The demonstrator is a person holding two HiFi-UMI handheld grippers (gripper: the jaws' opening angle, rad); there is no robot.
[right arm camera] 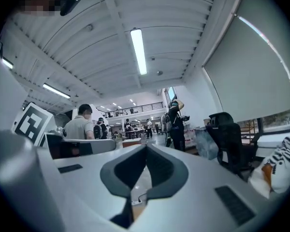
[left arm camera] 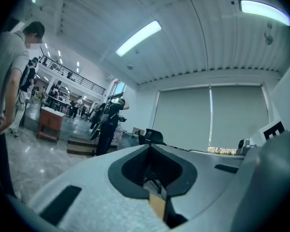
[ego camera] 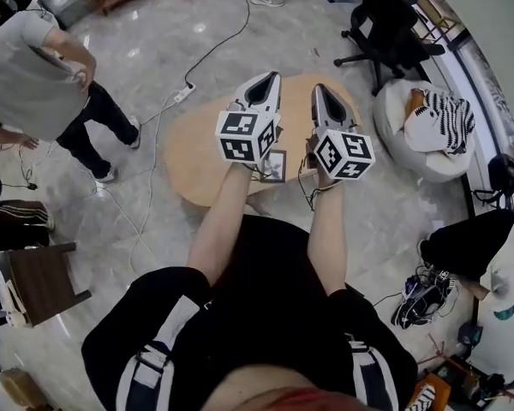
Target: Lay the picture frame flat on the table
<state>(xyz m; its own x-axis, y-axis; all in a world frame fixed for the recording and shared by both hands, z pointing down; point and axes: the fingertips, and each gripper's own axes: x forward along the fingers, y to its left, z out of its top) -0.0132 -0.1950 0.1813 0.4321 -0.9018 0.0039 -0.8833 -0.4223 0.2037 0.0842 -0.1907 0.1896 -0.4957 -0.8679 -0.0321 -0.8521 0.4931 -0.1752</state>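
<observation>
**Left tool** (ego camera: 270,77): grey moulded plastic, tapering to a point. It is held above the desk at upper centre. The jaws are closed tip to tip. The dark ribbed pads (left arm camera: 128,170) leave a spade-shaped hollow behind the tips, with nothing gripped.

**Right tool** (ego camera: 319,88): same build, just beside the left one. The jaws also meet at the tips, and the pads (right arm camera: 166,173) are bare, with nothing held.

**Left cube** (ego camera: 247,135) and **right cube** (ego camera: 343,154): white, with black square markers.

**Frame** (ego camera: 274,166): small and rectangular, with a dark border and a pale inner picture. It sits on the desk's near part, at centre of the head view between the two cubes. I cannot tell whether it stands or lies flat.

**Desk** (ego camera: 197,152): rounded top of smooth light wood.

**Floor** (ego camera: 137,50): glossy grey marbled tiles.

**Cable** (ego camera: 207,54): thin, with a white power strip, crossing the floor at upper left of centre.

**Chair** (ego camera: 385,24): black and wheeled, at upper right.

**Beanbag** (ego camera: 403,148): white and rounded, at right. It carries a black-and-white striped cushion (ego camera: 445,118).

**Person** (ego camera: 34,75): grey T-shirt and dark trousers, at upper left.
</observation>
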